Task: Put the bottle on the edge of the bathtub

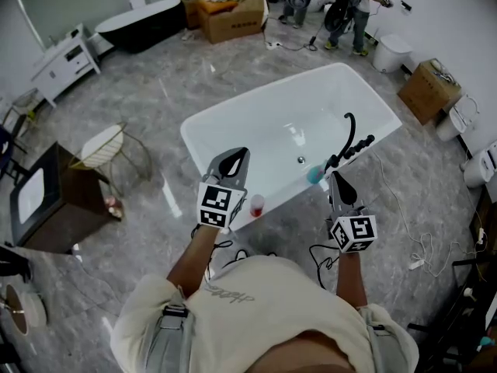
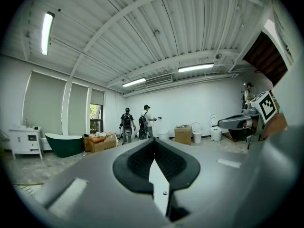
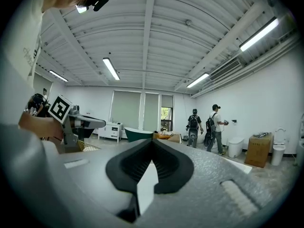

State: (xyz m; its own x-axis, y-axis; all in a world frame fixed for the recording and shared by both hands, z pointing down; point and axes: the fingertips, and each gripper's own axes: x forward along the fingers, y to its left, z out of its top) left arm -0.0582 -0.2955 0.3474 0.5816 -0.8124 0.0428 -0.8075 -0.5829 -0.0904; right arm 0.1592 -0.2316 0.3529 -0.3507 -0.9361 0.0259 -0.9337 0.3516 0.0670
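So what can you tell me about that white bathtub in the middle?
The bathtub is white, glossy and freestanding, rectangular with rounded corners, standing on the grey marbled floor at a slant in the head view. It looks empty, with a small round drain in its bottom. A black tap with a hose rises at its near rim. A small red-and-white thing and a teal thing sit at that rim; what they are is unclear.

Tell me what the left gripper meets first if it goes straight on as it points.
Nothing close. The left gripper, shut and empty, points level above the tub. The way looks free across the room to the person by the far wall, though depth is hard to judge.
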